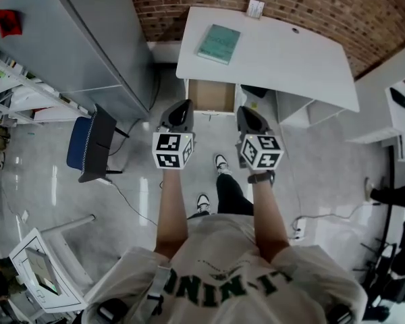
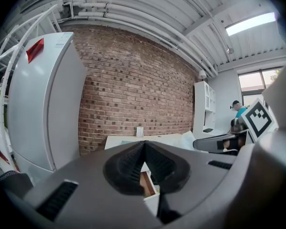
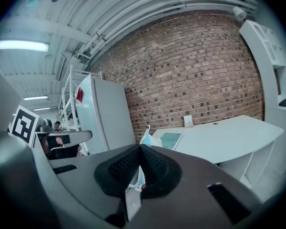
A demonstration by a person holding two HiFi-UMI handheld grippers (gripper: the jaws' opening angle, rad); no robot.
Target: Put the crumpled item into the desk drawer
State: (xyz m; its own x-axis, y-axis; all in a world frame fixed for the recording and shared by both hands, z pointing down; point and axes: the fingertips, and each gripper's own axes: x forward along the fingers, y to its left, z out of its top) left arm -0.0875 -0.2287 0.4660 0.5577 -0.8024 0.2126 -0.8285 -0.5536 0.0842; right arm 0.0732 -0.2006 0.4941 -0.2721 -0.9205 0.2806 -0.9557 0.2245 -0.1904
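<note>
A white desk (image 1: 277, 52) stands against the brick wall, and its wooden drawer (image 1: 211, 96) is pulled open beneath the front edge. I hold both grippers side by side just before it. My right gripper (image 3: 140, 148) is shut on a crumpled white and pale blue item (image 3: 146, 136) that pokes out above and below the pinched tips. In the head view the right gripper (image 1: 247, 112) hides that item. My left gripper (image 2: 144, 144) is shut with nothing in it, and the open drawer (image 2: 147, 182) shows past its tips. In the head view the left gripper (image 1: 182, 106) hangs left of the drawer.
A teal book (image 1: 219, 43) and a small white card (image 1: 255, 8) lie on the desk. A tall grey cabinet (image 1: 88, 39) stands to the left, with a blue chair (image 1: 88, 144) before it. White shelving (image 1: 398, 113) is to the right. Cables trail over the floor.
</note>
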